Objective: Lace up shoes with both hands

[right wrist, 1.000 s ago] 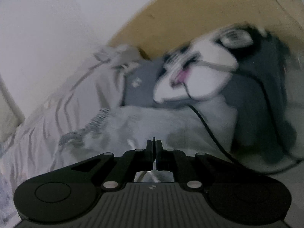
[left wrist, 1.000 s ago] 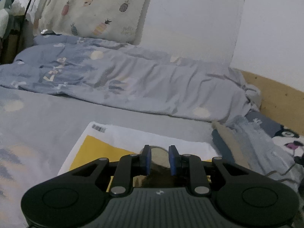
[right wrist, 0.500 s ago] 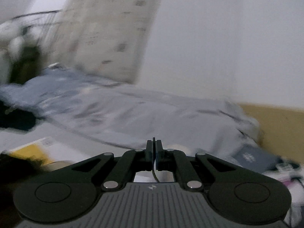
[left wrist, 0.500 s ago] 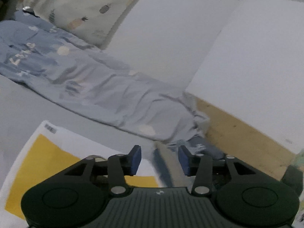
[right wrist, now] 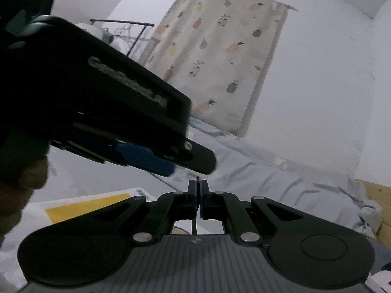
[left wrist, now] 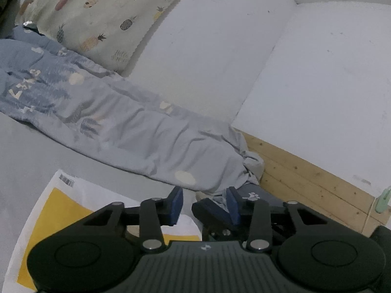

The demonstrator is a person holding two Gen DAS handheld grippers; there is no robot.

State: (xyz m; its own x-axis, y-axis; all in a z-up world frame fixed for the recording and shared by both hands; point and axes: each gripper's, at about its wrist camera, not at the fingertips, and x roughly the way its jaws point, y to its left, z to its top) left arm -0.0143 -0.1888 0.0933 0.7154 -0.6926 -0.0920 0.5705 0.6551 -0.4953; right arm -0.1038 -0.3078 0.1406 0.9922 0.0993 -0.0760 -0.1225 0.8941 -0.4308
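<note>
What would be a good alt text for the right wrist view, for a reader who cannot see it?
The right hand-held gripper is shut on a thin dark lace, with the left hand-held gripper crossing close above it from the left. Behind them lie a rumpled blue quilt, a pineapple-print cloth on the white wall and a yellow-and-white sheet.

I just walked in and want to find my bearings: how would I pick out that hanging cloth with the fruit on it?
Start at the white wall behind the bed. Above the rumpled blue quilt hangs a cream cloth, reaching down to the bedding. Its scattered little pineapples, yellow, pink and dark grey, set it apart; the quilt's print is pale and blue.
</note>
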